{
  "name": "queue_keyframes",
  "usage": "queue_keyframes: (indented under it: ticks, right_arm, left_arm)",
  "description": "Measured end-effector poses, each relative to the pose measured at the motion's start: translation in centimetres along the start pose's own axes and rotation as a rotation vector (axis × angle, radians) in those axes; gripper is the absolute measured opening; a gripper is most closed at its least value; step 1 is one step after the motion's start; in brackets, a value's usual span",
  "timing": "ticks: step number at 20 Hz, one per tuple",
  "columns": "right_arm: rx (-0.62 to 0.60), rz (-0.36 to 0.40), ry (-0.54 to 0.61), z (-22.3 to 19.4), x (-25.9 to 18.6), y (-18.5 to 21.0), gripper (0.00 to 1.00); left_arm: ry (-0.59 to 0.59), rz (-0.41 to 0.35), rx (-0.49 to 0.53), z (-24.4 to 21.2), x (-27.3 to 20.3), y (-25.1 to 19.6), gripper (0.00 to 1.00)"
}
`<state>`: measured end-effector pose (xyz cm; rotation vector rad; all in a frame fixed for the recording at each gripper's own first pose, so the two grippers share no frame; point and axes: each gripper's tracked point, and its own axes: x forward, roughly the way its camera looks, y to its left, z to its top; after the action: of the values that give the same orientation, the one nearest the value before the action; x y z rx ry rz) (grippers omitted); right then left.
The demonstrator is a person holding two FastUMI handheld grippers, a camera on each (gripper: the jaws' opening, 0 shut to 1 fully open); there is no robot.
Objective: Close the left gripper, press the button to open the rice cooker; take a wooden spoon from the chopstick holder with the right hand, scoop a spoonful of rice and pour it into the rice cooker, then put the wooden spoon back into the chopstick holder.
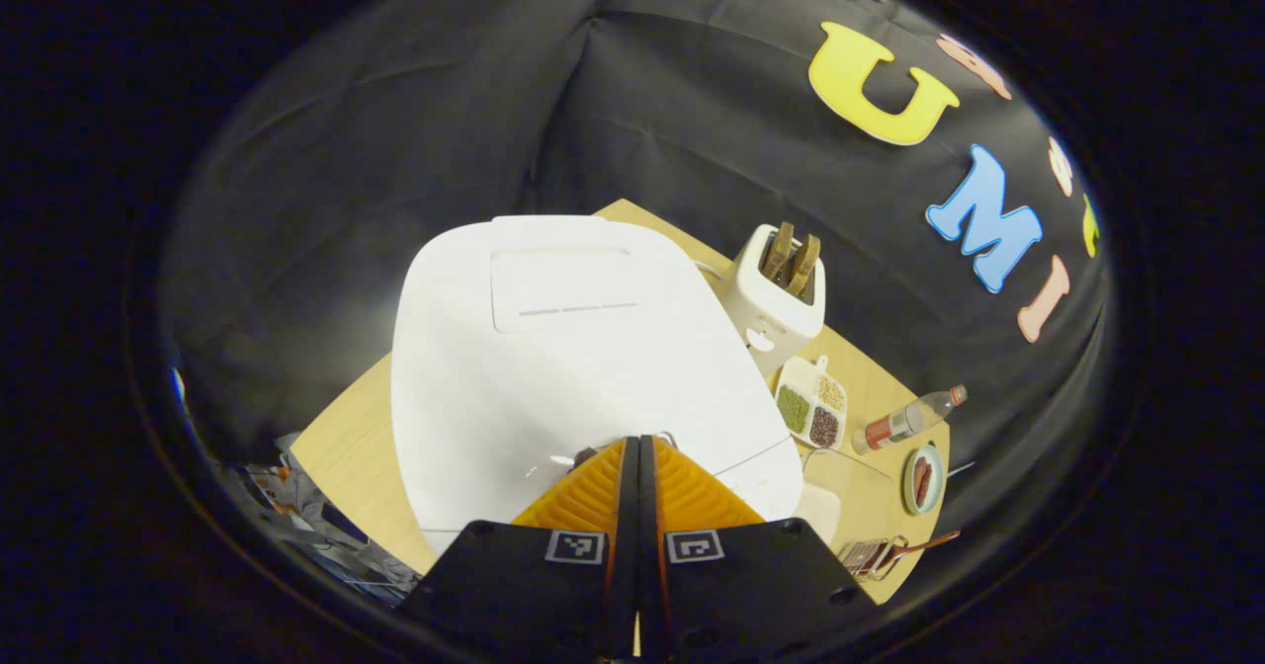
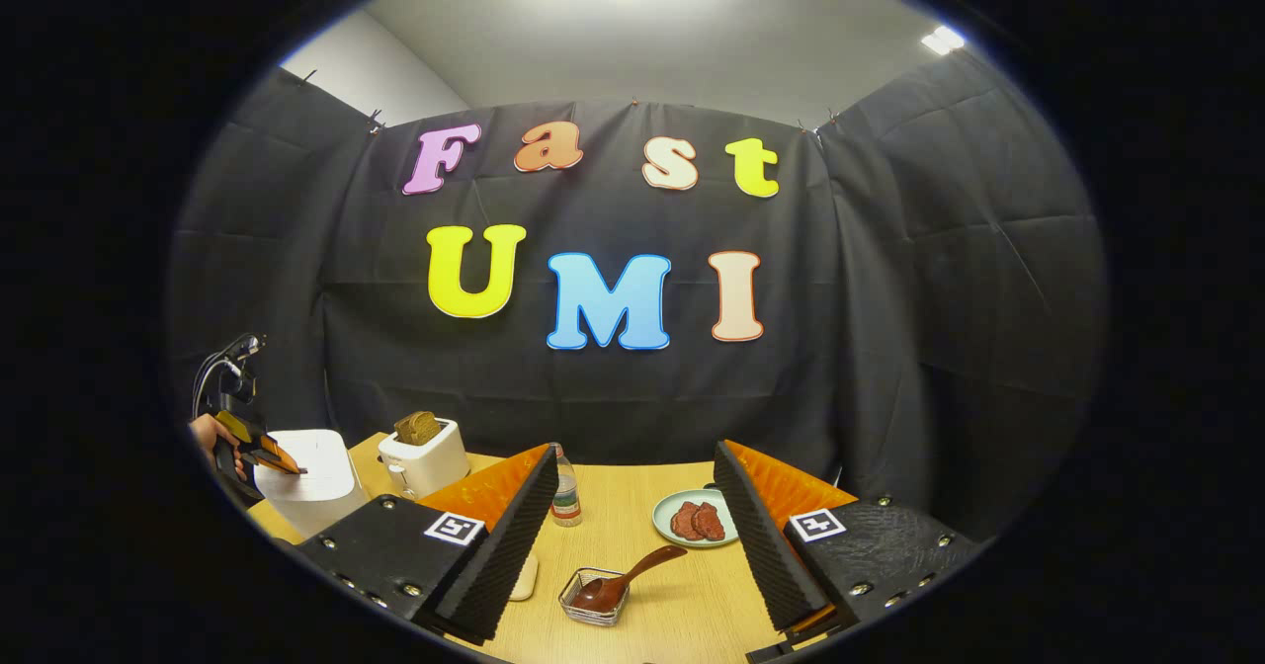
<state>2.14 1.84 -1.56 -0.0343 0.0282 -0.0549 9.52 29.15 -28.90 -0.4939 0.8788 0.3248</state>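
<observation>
ribbed pads pressed flat together mark the left gripper [image 1: 638,447], its jaws fully closed with nothing between them, the tips resting at the front edge of the white rice cooker [image 1: 553,348], whose lid is still down. beyond the cooker sit a white toaster [image 1: 776,298] with bread in its slots, a divided dish of grains [image 1: 812,402] and a lying bottle [image 1: 909,419]. the right gripper [image 2: 632,506] hangs with its fingers spread wide above the wooden table [image 2: 692,605], holding nothing. between them, farther off, the wooden spoon [image 2: 623,577] lies with its bowl in a small wire chopstick holder [image 2: 593,600]; a plate of meat [image 2: 697,521] stands behind.
</observation>
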Motion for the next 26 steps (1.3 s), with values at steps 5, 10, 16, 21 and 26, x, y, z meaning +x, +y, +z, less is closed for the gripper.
queue_keyframes:
  ticks: [5, 10, 16, 21, 26]
  right_arm:
    - [-0.012, 0.026, -0.008, 0.3, -0.5, 1.2, 0.96]
    - [-0.023, 0.043, -0.024, 0.7, -1.0, 2.1, 0.96]
    - [-0.023, 0.065, -0.026, 0.8, -1.4, 3.2, 0.96]
    - [-0.021, 0.075, -0.015, 0.5, -1.5, 4.3, 0.96]
    - [-0.029, 0.104, 0.002, 0.1, -1.3, 7.0, 0.96]
  left_arm:
    - [0.002, -0.026, -0.074, 1.1, -0.1, 0.0, 0.11]
    - [-0.125, -0.035, -0.004, 5.4, -2.5, -0.8, 0.09]
    - [-0.306, 0.053, 0.091, 11.9, -6.3, 0.3, 0.09]
    - [-0.521, 0.063, 0.168, 17.4, -12.0, -0.7, 0.32]
    - [-0.678, -0.043, 0.187, 17.6, -18.2, -3.2, 0.93]
